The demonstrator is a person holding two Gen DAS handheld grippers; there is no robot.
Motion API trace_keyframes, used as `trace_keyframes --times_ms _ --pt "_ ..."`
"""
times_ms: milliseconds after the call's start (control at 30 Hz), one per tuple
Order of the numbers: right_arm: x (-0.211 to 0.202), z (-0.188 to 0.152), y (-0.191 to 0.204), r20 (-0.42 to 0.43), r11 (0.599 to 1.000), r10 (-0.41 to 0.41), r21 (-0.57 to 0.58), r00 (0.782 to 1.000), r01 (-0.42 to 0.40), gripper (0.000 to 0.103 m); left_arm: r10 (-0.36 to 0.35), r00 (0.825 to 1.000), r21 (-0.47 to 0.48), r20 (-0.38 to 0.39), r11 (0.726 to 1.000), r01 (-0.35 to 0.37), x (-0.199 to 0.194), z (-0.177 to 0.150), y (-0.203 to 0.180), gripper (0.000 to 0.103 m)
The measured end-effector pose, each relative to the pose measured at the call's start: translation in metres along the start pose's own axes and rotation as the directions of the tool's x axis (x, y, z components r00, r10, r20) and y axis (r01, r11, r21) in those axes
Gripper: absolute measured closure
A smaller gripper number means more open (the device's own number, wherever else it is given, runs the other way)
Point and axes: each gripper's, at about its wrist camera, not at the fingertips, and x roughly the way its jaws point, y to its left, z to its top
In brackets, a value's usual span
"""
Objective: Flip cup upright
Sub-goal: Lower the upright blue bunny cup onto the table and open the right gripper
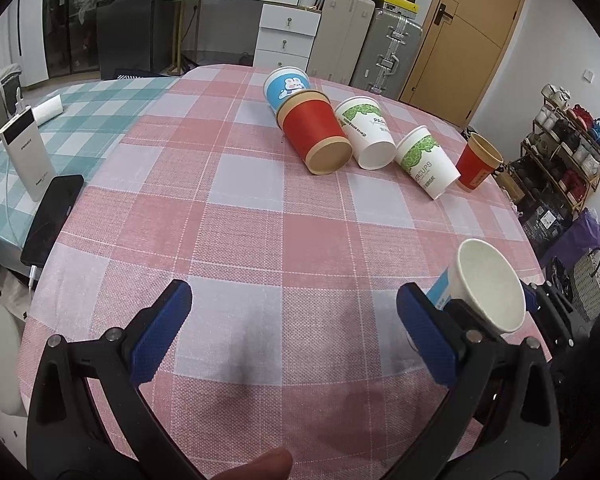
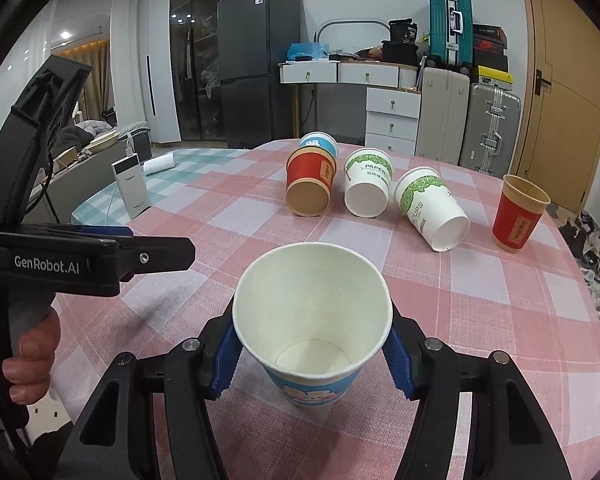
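Observation:
My right gripper [image 2: 312, 364] is shut on a blue cartoon paper cup [image 2: 314, 320], mouth up, just above the pink checked tablecloth [image 2: 480, 300]. The same cup [image 1: 488, 284] shows at the right of the left wrist view. My left gripper [image 1: 296, 336] is open and empty over the near cloth; it appears at the left of the right wrist view [image 2: 100, 256]. Further back lie a red cup [image 2: 310, 186], a blue cup [image 2: 320, 142] behind it and two white-green cups [image 2: 368, 188] [image 2: 432, 208] on their sides. A red cup [image 2: 520, 212] stands upright at the right.
A white power bank [image 2: 130, 184], a white roll [image 2: 160, 163] and a black phone [image 1: 54, 216] lie on the teal checked cloth at the left. Drawers, suitcases and a fridge stand behind the table. A shelf [image 1: 568, 152] is at the right.

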Motion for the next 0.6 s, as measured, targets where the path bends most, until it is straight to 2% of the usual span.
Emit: trace_keyframes --times_ms 100,200,267,367,500,600 --pt "0.0 -0.003 0.0 -0.02 1.0 0.013 0.01 1.0 -0.012 0.038 0.002 1.0 0.005 0.002 1.0 -0.002 -0.004 -0.002 -0.004 0.001" --pt "0.003 -0.007 0.0 -0.076 1.0 0.019 0.025 0.997 -0.017 0.037 0.003 1.0 0.012 0.005 1.0 -0.003 -0.008 -0.002 -0.008 0.001" --pt "0.003 -0.011 0.0 -0.108 0.999 0.034 0.03 0.994 -0.031 0.028 0.005 1.0 0.017 0.004 1.0 -0.005 -0.011 -0.002 -0.011 0.001" --pt "-0.006 -0.018 0.0 -0.108 0.999 0.046 0.028 0.993 -0.043 0.016 0.007 1.0 0.022 0.015 1.0 -0.007 -0.019 -0.003 -0.015 0.001" --pt "-0.03 -0.026 -0.008 -0.088 0.997 0.063 0.05 0.994 -0.059 0.014 0.006 1.0 0.029 0.022 1.0 -0.006 -0.028 -0.005 -0.021 0.001" --pt "-0.049 -0.027 -0.021 -0.065 0.991 0.082 0.109 0.995 -0.074 0.011 0.004 1.0 0.036 0.026 0.999 -0.005 -0.035 -0.008 -0.026 0.001"
